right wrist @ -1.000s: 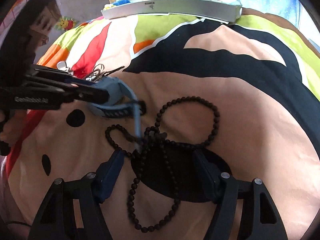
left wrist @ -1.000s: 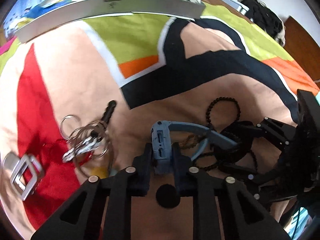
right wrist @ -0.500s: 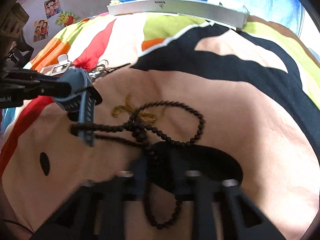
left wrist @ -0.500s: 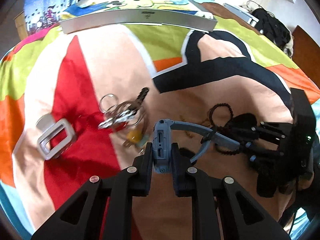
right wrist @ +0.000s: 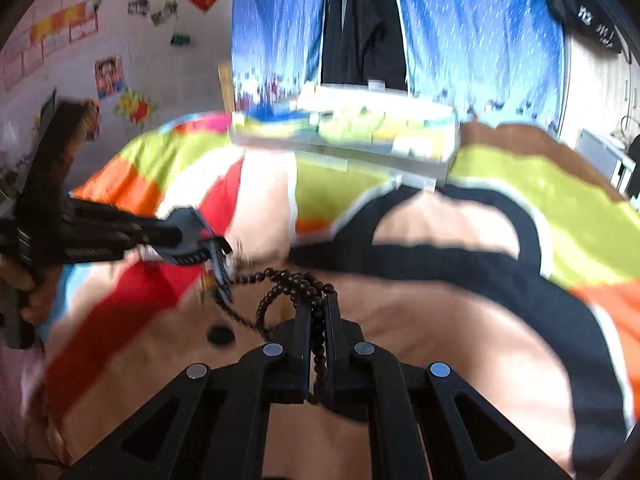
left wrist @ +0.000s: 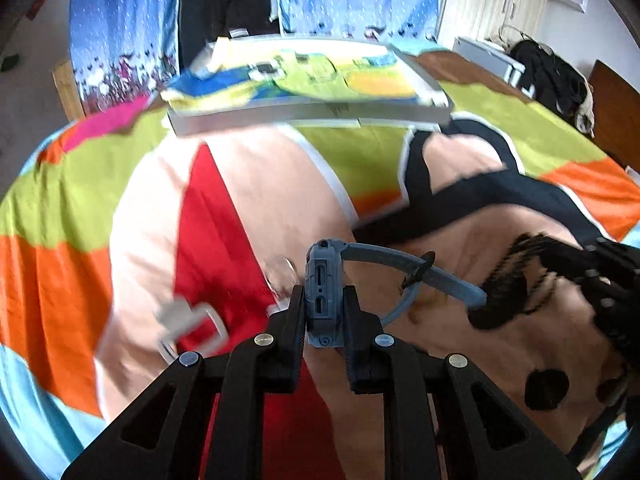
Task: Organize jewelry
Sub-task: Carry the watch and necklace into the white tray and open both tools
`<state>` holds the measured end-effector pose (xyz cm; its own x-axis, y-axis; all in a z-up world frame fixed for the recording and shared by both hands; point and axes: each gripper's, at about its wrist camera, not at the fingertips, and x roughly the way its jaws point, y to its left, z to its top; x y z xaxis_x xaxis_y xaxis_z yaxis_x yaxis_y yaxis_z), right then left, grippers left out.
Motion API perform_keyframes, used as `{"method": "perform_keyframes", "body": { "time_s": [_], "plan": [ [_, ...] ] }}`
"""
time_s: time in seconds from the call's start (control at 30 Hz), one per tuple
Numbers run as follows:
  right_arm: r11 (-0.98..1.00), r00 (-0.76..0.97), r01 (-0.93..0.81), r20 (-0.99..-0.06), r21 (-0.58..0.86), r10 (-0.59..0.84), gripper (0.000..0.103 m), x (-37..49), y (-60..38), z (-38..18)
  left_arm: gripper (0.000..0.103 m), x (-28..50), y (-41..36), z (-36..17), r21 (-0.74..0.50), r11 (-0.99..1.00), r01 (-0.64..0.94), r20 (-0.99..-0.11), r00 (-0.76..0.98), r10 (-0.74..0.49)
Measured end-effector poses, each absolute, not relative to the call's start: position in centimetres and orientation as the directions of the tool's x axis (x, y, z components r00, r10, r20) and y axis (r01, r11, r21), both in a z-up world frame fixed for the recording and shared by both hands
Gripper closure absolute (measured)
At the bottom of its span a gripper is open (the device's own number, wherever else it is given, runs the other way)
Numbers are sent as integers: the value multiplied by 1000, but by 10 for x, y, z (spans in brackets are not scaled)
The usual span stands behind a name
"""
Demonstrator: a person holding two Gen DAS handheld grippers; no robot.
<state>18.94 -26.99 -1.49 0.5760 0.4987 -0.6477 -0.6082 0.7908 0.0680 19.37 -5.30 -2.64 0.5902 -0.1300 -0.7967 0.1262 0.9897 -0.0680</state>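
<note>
My left gripper [left wrist: 324, 294] is shut on the case of a blue wristwatch [left wrist: 384, 258], held above the bedspread with its strap trailing to the right. In the right wrist view the same watch [right wrist: 192, 240] hangs at the left in the left gripper [right wrist: 176, 236]. My right gripper [right wrist: 318, 300] is shut on a black bead necklace [right wrist: 288, 280]; its loops hang off to the left and touch the watch strap. In the left wrist view the beads [left wrist: 504, 292] dangle from the right gripper [left wrist: 592, 276] at the right edge.
A flat silver box [left wrist: 308, 108] with colourful contents lies at the far side of the patterned bedspread [left wrist: 248, 184]. A silver buckle [left wrist: 192, 328] and blurred keys [left wrist: 284, 280] lie left of the watch. A hand [right wrist: 28, 296] holds the left gripper. Blue curtains hang behind.
My right gripper has shut on the bead necklace and lifted it off the bedspread. Both grippers have risen and tilted up, the watch staying in the left one.
</note>
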Motion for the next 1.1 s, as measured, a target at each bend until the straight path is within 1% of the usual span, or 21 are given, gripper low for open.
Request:
{"method": "perform_keyframes", "body": {
  "time_s": [0.1,0.23,0.37,0.47,0.57,0.7,0.83,0.93,1.07,1.1],
  "plan": [
    [784,592,-617,-615,68,520,97,207,-266,12,89,215,-49,-14,-57,992,114,-777,619,-116],
    [783,602,-618,-594,75,533,97,236,-270,42,89,246,-43,5,-67,993,102,-746,656,-118],
    [800,627,-594,-577,81,524,97,283,-266,69,89,286,-36,35,-98,993,71,-693,711,-119],
    [828,654,-548,-555,122,515,97,327,-262,77,89,316,-32,49,-120,992,46,-658,745,-114],
    [854,680,-496,-543,155,493,97,364,-258,73,89,348,-29,49,-139,990,12,-639,762,-99],
    [877,701,-441,-537,190,469,97,404,-252,54,89,388,-23,31,-168,985,-34,-670,737,-89],
    [880,684,-416,-560,228,468,97,425,-248,28,89,411,-19,6,-127,990,-66,-714,699,-45],
    [883,669,-410,-583,227,461,96,426,-246,10,89,416,-16,-10,-101,991,-84,-736,677,-18],
    [886,664,-412,-596,211,451,96,423,-247,-4,89,419,-17,-19,-72,994,-87,-739,674,6],
    [887,663,-411,-599,209,449,93,424,-247,-5,89,420,-18,-19,-58,995,-85,-738,674,14]
  ]
}}
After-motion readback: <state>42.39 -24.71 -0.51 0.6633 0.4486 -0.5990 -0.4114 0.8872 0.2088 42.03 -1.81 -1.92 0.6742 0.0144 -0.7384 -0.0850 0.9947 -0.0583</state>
